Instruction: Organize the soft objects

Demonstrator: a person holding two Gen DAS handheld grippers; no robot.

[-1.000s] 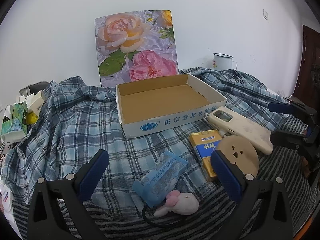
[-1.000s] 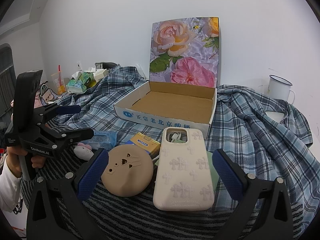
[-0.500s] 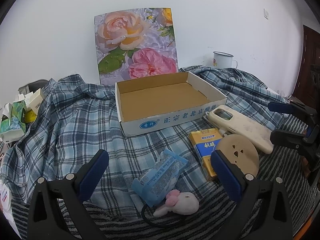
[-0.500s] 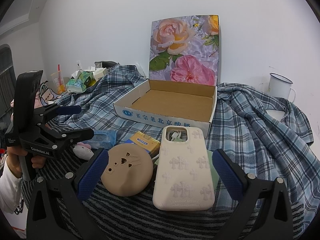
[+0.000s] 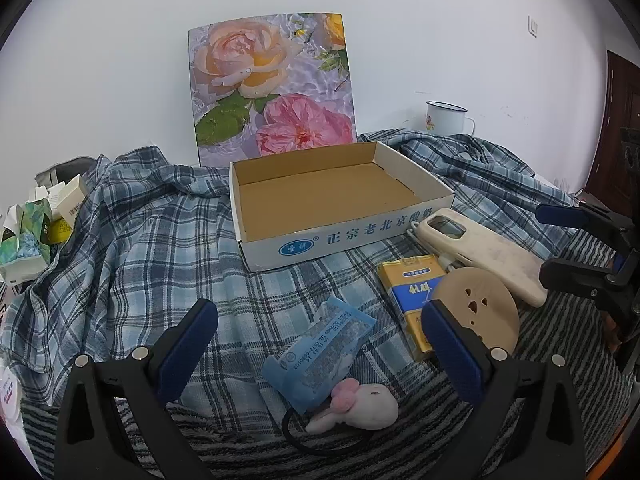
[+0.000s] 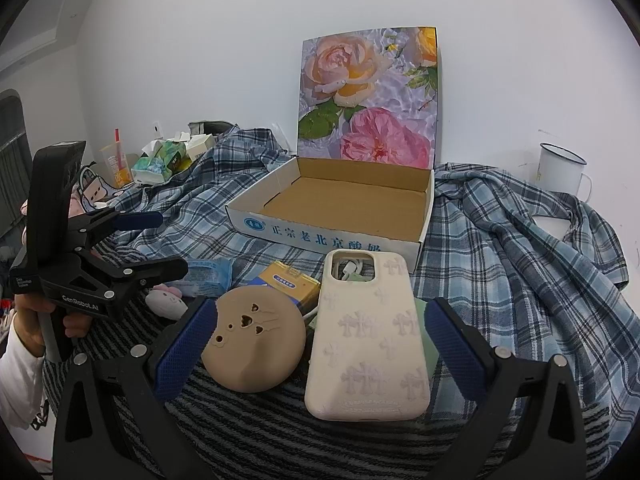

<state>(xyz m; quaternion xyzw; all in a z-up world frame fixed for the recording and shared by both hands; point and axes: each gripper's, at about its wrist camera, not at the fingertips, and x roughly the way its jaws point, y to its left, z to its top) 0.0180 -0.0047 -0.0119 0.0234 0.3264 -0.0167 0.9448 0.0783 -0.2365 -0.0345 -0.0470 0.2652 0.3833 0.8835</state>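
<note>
Seemingly unchanged, left gripper (image 5: 320, 332) and right gripper (image 6: 320, 326) both stay spread, empty.

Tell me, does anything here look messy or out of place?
Yes: the cardboard box sits empty while the items lie scattered in front of it. A white cable is tucked under the phone case, showing through its camera hole. The plaid cloth is rumpled.

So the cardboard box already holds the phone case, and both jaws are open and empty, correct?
Not quite. The cardboard box is empty; the phone case lies on the striped cloth in front of it, as the right wrist view shows. Both jaws are indeed open and empty.
</note>
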